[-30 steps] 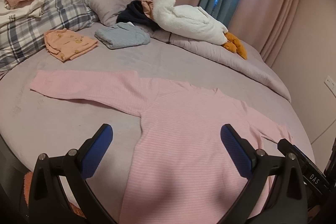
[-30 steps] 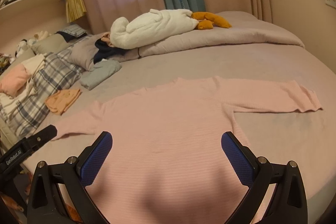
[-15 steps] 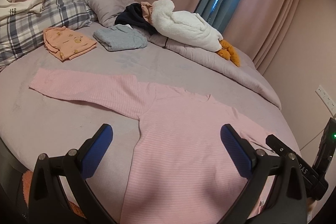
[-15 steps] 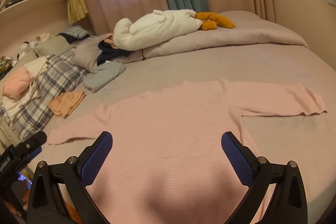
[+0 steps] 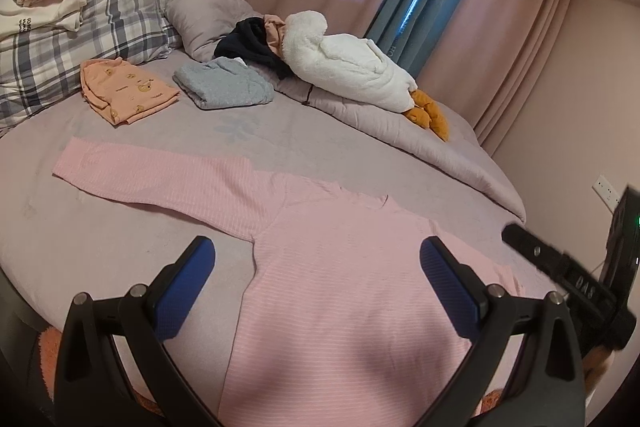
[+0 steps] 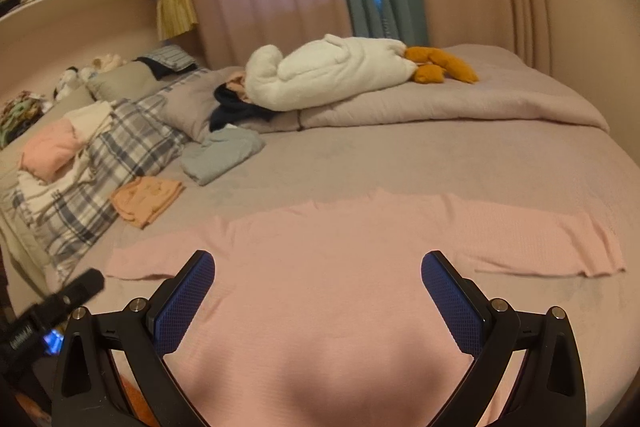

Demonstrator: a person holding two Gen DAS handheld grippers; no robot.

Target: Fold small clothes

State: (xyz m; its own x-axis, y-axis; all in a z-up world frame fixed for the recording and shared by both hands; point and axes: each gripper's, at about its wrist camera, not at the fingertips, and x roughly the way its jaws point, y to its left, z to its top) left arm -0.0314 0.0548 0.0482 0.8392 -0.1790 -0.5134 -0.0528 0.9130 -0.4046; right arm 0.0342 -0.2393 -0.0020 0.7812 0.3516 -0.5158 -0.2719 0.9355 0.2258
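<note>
A pink long-sleeved top (image 5: 340,279) (image 6: 320,287) lies flat on the mauve bed, both sleeves spread out sideways. My left gripper (image 5: 318,259) hovers over the top's lower left part, open, nothing between its blue pads. My right gripper (image 6: 318,273) hangs over the top's body, open and empty too. The right gripper's black body (image 5: 568,279) shows at the right edge of the left wrist view. The left gripper's body (image 6: 48,311) shows at the lower left of the right wrist view.
A folded orange garment (image 5: 124,91) and a folded grey-blue one (image 5: 224,87) lie past the left sleeve. A plaid pillow (image 5: 72,43) carries stacked clothes. A white plush goose (image 5: 348,67) rests on a rolled duvet (image 5: 400,135). Curtains and a wall stand behind.
Both grippers have pulled back and risen a little, so the top sits lower and farther in each view. The top has not moved. Both stay open.
</note>
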